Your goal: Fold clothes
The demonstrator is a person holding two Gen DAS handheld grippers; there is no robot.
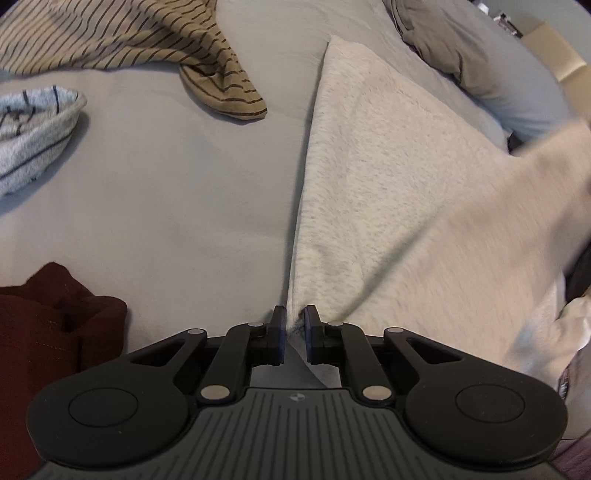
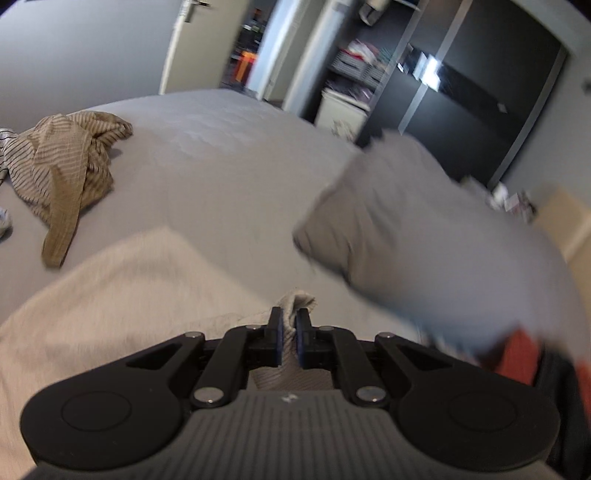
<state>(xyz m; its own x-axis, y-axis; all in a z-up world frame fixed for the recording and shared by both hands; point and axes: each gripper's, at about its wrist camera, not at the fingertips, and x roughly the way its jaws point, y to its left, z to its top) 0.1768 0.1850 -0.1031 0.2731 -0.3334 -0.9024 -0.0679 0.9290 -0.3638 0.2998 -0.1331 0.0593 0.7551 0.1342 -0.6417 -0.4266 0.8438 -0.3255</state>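
- while the cream fuzzy knit garment [image 1: 388,192] lies spread on the grey bed sheet [image 1: 184,206], the left claw [image 1: 294,326] pinches its near corner, likely anchoring that edge.
- the right claw [image 2: 289,332], clamped on another cream corner [image 2: 297,299], holds it raised, apparently for a fold.
- striped tan shirt [image 1: 110,33] waits well apart.
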